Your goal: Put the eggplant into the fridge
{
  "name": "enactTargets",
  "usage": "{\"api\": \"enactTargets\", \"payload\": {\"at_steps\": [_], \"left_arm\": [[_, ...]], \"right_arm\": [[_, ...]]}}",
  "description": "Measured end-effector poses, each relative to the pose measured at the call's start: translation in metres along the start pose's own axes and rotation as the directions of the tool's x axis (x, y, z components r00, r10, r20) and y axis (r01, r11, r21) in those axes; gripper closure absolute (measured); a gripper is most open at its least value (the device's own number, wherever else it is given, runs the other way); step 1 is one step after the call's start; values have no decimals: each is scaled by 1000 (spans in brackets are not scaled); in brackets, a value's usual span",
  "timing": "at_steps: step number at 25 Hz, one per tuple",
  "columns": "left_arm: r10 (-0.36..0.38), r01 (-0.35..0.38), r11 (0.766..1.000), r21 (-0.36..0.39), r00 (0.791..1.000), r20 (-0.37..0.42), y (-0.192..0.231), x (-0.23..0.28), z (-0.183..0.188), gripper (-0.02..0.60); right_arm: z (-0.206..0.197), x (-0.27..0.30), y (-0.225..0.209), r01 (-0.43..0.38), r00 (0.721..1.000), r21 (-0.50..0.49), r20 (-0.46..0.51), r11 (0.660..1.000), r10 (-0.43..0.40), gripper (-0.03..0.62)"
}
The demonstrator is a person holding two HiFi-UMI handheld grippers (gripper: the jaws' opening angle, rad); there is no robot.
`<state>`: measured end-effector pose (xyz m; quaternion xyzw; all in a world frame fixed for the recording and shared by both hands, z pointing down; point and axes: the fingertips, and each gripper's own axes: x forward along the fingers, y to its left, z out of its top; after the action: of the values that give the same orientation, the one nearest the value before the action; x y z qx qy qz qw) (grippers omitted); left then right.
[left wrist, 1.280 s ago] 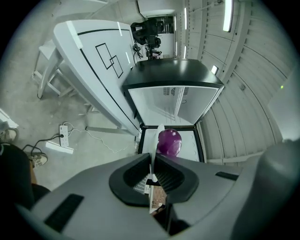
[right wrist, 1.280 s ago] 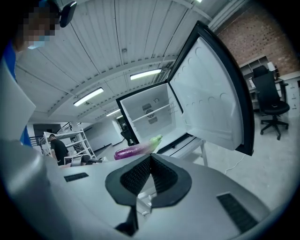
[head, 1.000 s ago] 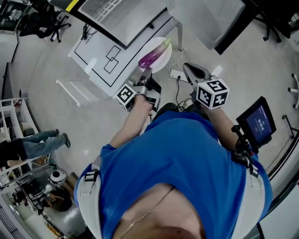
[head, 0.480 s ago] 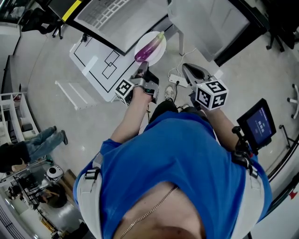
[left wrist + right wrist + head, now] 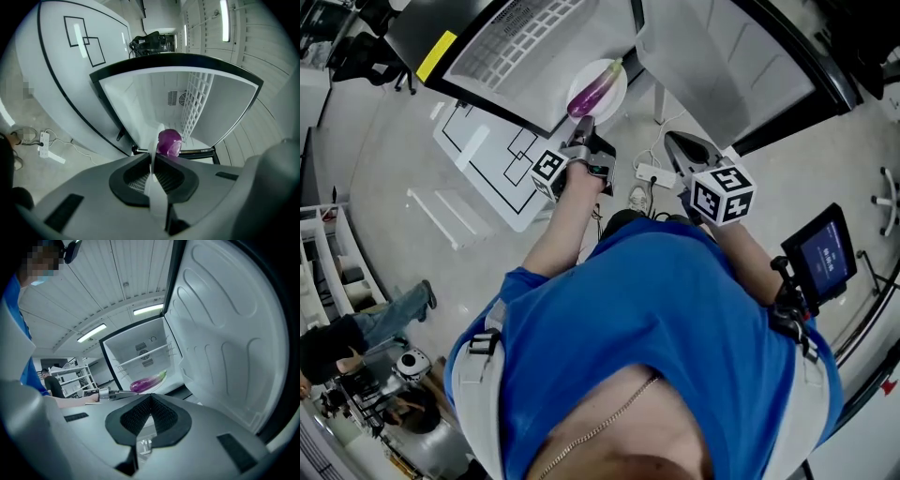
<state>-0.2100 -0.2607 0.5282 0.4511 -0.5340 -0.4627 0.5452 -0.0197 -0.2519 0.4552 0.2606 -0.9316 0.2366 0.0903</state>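
Pinching plate rim [image 5: 621,97], left tongs [image 5: 584,128] bear eggplant [image 5: 592,90] before fridge [image 5: 136,101] opening; right tongs [image 5: 150,398] pressed together.

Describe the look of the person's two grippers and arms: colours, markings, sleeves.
The left gripper and right gripper have grey jaws lined with black ribbed pads. Each carries a white cube printed with black square markers. The left one also shows a black body. The person wears a blue short-sleeved shirt, so the forearms are uncovered.
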Motion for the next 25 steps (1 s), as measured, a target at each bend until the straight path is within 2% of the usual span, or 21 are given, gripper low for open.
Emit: {"api": "enactTargets", "payload": {"at_steps": [11,18,25], "left_arm": [[5,-5,1000,-5,999,47,-3,26,24,551],[38,-36,999,-25,996,86,11,80,52,551],[53,-46,997,-58,991,126,20,113,63,551]], "right_arm": [[1,5,6,2,1000,-15,-15,1000,-3,592],[12,42,-15,3,1000,-12,-29,1000,-3,592],[19,49,-22,19,999,-24,-28,1000,-20,592]]}}
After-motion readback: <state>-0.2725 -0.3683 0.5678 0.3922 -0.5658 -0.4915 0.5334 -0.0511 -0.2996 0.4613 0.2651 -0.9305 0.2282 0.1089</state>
